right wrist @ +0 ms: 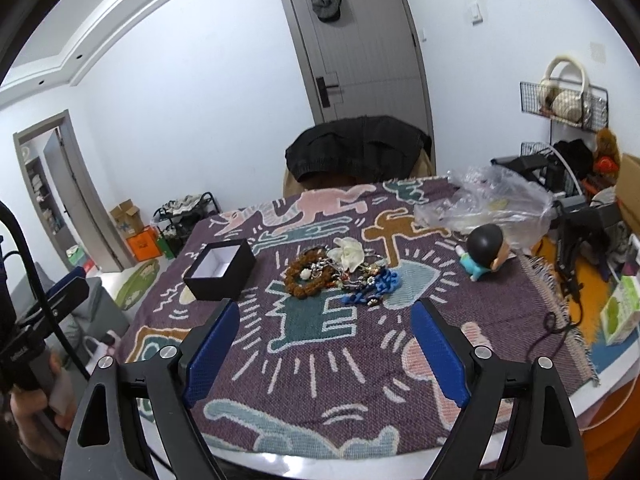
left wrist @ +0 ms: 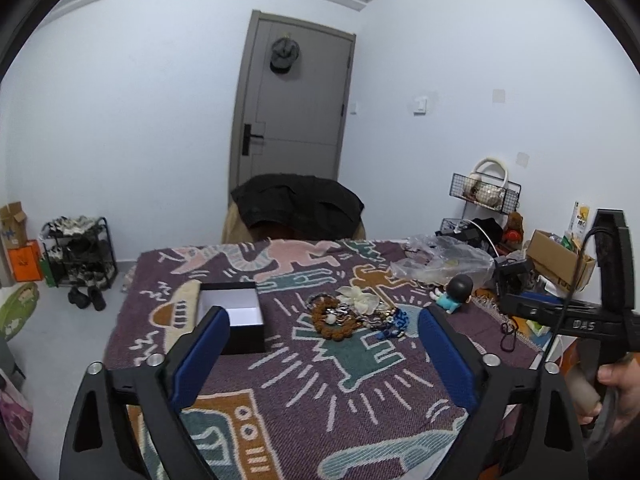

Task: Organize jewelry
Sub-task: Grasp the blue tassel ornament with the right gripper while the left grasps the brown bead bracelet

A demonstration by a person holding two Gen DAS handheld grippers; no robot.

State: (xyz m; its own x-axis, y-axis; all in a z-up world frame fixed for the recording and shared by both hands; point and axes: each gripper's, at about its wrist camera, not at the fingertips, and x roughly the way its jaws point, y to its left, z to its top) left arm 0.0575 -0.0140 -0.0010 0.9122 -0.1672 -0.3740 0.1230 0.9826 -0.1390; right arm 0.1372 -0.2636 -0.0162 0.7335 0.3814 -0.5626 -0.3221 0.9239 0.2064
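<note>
**Jewelry still heaped, both grippers held off and spread**

Table [right wrist: 500, 320] under a patterned woven cloth fills both views, with a crumpled clear plastic bag [right wrist: 492, 204] and a small dark-haired figurine [right wrist: 482, 252] toward its far right. Left of centre sits an open black box [right wrist: 220, 274] with a white lining, nothing visible inside it. Just right of the box lies the jewelry pile [right wrist: 340, 276]: a brown beaded bracelet [right wrist: 306, 278], a cream fabric flower [right wrist: 350, 254], a blue chain-link piece [right wrist: 374, 288] and tangled silvery bits between them, all touching or overlapping.

Tangling looks like the main risk: pinching one strand will probably drag its neighbours across the cloth, and a fine chain could slip from the wide pads or snag the weave. The light box may also skid if nudged while something is dropped in.

The left gripper [left wrist: 324, 332] hangs above the near cloth, jaws wide apart and holding nothing, aimed between box and pile. The right gripper [right wrist: 324, 324] sits likewise, released and empty, pointed at the pile, well short of it.
</note>
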